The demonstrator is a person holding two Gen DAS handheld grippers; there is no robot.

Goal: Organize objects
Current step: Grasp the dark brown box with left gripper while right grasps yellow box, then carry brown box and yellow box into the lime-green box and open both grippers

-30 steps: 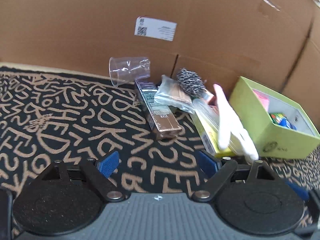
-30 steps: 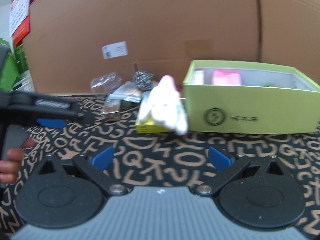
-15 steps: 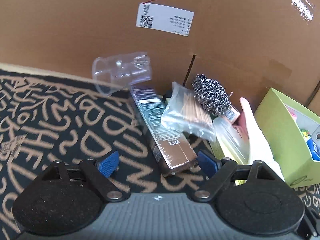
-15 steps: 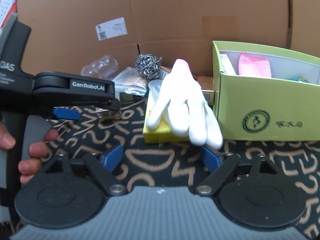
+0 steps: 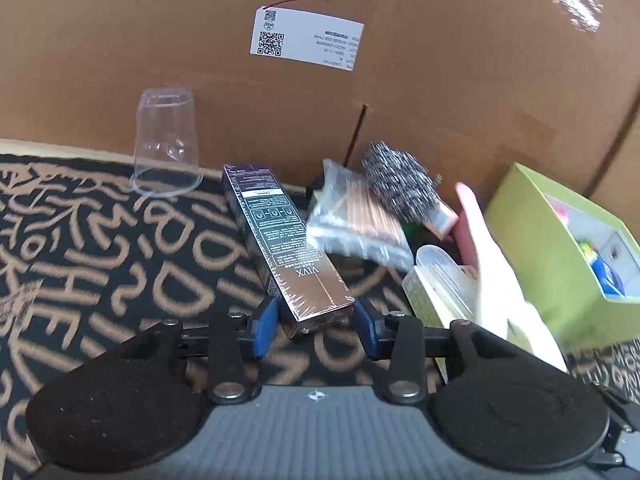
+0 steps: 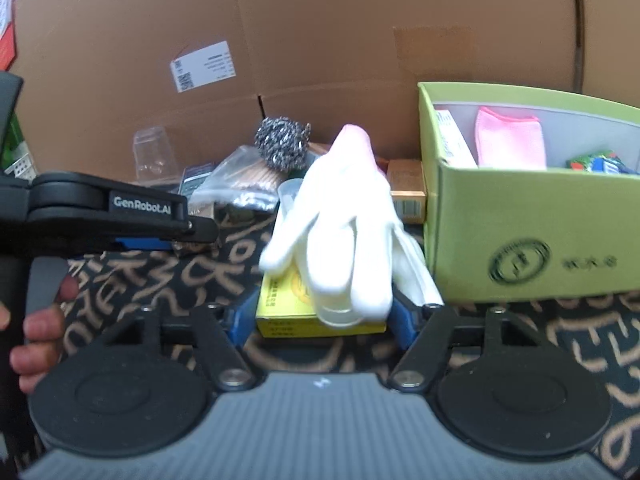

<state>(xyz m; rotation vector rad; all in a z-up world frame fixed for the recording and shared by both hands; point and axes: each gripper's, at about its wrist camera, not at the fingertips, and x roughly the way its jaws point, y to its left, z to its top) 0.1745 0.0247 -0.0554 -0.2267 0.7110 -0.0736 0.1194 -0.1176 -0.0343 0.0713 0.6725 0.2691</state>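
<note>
On the patterned rug point(image 5: 120, 264), the near end of the dark VIVX box point(image 5: 288, 252) is flanked by the left gripper point(image 5: 314, 326), its jaws spread and not quite touching. The yellow box point(image 6: 316, 316) under the white glove point(image 6: 340, 236) is bracketed by the right gripper point(image 6: 320, 318), jaws spread, beside the green box point(image 6: 528, 216).
</note>
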